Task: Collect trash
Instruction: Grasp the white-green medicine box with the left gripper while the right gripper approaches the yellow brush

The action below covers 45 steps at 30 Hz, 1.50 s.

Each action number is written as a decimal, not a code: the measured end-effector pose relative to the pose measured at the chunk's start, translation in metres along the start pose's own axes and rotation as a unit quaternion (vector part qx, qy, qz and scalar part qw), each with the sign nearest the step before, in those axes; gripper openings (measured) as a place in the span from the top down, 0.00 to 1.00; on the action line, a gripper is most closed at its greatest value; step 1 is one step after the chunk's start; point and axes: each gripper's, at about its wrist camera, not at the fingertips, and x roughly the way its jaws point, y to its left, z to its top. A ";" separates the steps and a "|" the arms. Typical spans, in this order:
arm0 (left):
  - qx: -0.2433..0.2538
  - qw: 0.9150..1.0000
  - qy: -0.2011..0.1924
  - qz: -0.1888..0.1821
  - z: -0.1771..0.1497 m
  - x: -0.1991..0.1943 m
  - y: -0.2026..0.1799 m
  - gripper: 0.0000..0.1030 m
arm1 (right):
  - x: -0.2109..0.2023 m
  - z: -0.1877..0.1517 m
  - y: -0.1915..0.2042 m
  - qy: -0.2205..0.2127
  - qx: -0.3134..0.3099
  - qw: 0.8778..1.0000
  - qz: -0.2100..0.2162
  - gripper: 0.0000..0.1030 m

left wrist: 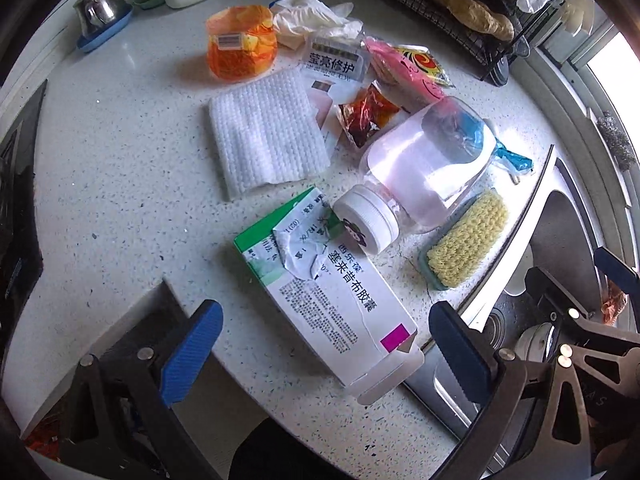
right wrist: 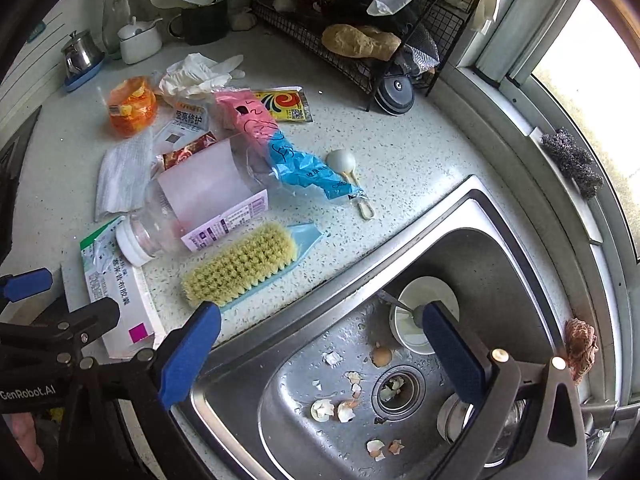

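bottle [left wrist: 424, 168] on counter [left wrist: 120, 184], brush [left wrist: 466, 240] beside

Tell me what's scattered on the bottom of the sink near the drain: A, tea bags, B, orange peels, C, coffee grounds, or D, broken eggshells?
D: in the right wrist view, pale and brownish broken eggshells lie scattered on the wet bottom of the sink around the drain, with a few bits inside the drain itself.
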 end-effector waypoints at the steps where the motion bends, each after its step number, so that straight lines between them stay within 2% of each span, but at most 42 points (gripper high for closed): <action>1: 0.001 1.000 0.005 0.004 0.002 0.006 -0.002 0.01 | 0.005 0.000 -0.003 0.006 0.003 1.000 0.000 0.01; 8: -0.004 0.999 0.025 0.023 0.010 0.028 -0.003 0.01 | 0.029 0.004 -0.011 0.031 0.019 0.999 0.003 0.01; 16: 0.004 0.998 0.040 0.046 0.004 0.039 0.010 0.02 | 0.032 0.004 -0.006 0.039 0.029 0.999 0.010 0.01; 18: 0.010 0.998 0.036 0.048 0.002 0.037 0.012 0.07 | 0.030 0.004 -0.003 0.036 0.031 0.999 0.007 0.01; 21: 0.020 0.998 0.027 0.058 -0.003 0.032 0.016 0.21 | 0.030 0.006 0.001 0.033 0.039 0.998 0.020 0.01; 23: 0.030 0.998 0.018 0.061 -0.006 0.028 0.017 0.39 | 0.032 0.006 0.004 0.036 0.046 0.998 0.030 0.01; 24: 0.034 0.998 0.014 0.058 -0.007 0.026 0.017 0.42 | 0.032 0.006 0.005 0.037 0.049 0.998 0.034 0.01; 28: 0.034 0.999 0.007 0.041 -0.011 0.017 0.019 0.43 | 0.032 0.011 0.012 0.038 0.061 0.996 0.057 0.01; 35: 0.056 0.997 -0.033 0.050 -0.010 -0.010 0.020 0.43 | 0.037 0.026 0.023 0.039 0.085 0.992 0.085 0.02; 40: 0.066 0.996 -0.031 0.052 0.003 -0.012 0.016 0.43 | 0.054 0.033 0.027 0.053 0.103 0.988 0.099 0.13; 45: 0.058 0.997 -0.019 0.042 0.007 -0.006 0.014 0.43 | 0.064 0.039 0.033 0.061 0.105 0.987 0.105 0.14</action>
